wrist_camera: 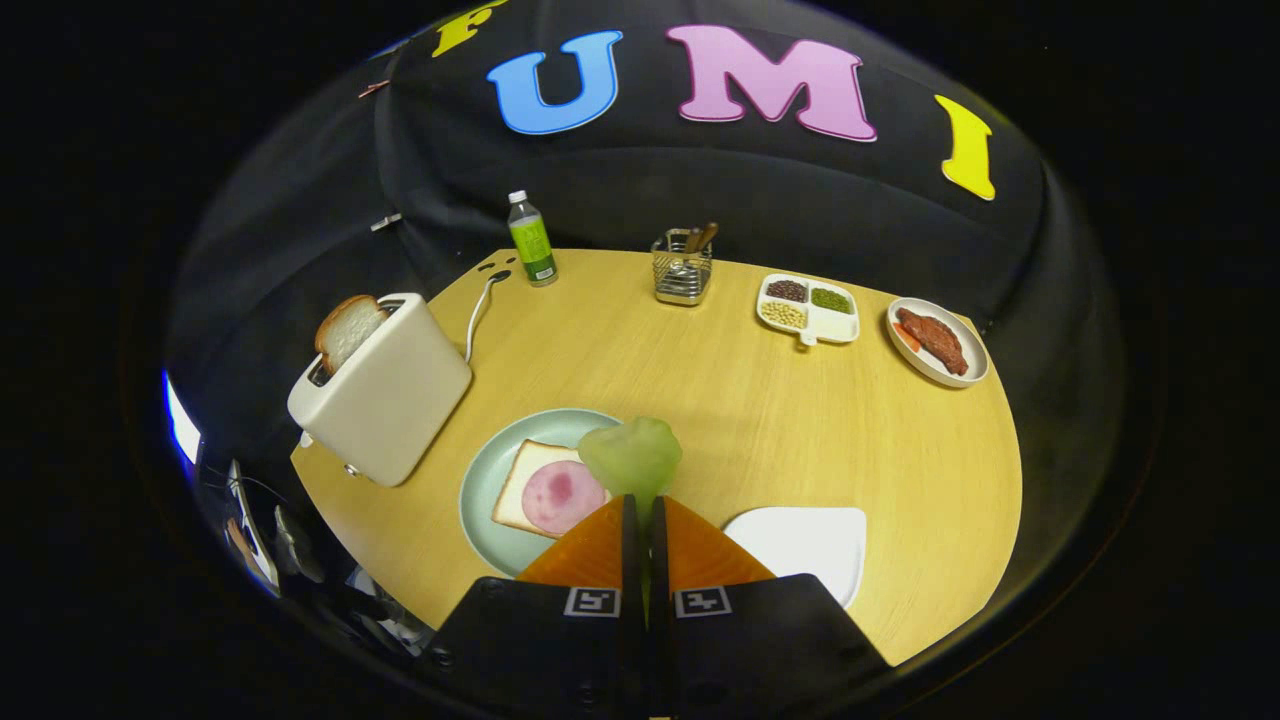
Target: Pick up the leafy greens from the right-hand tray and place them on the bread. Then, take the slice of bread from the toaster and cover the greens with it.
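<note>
My gripper (pixel 640 500) is shut on a pale green leafy piece (pixel 632 456), which sticks out ahead of the fingertips and hangs above the right rim of a light green plate (pixel 483 490). On that plate lies a bread slice (pixel 522 484) with a pink round of ham (pixel 562 496) on top, just left of the fingers. A white tray (pixel 805 545) lies bare just right of the fingers. Further left stands a cream toaster (pixel 385 390) with a bread slice (pixel 349 328) poking out of its slot.
At the table's far side stand a green-labelled bottle (pixel 531 241), a wire utensil holder (pixel 683 268), a white divided dish of beans (pixel 808 308) and a plate with meat (pixel 937 341). The toaster cord (pixel 480 310) runs toward the back edge.
</note>
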A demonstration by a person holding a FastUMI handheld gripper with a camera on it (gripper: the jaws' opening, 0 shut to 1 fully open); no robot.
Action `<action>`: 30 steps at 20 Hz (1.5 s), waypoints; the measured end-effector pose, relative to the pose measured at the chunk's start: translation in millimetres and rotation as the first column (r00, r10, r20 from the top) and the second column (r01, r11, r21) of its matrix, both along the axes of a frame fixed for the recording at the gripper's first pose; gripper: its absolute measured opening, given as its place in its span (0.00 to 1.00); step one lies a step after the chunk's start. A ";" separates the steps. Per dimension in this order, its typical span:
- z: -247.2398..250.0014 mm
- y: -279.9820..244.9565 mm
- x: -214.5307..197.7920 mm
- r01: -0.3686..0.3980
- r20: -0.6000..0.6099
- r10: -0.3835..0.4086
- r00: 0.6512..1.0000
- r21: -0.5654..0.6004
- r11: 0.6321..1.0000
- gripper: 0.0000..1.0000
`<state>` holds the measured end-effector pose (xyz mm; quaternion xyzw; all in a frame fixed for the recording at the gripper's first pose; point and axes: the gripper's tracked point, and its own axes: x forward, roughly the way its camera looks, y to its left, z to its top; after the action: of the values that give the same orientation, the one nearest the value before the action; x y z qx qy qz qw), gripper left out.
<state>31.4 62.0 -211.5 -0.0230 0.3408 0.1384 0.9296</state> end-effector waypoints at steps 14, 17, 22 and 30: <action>-42.6 80.8 28.8 -0.065 0.008 0.067 0.998 -0.131 0.989 0.07; -47.1 89.3 29.9 -0.075 0.006 0.077 0.997 -0.139 0.987 0.09; -63.0 95.9 32.1 -0.064 -0.035 0.059 0.998 -0.145 0.987 0.24; -74.6 112.1 25.1 -0.075 -0.063 0.067 0.996 -0.143 0.987 0.61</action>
<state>56.5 174.1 -286.2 -0.0989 0.3756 0.1467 0.9097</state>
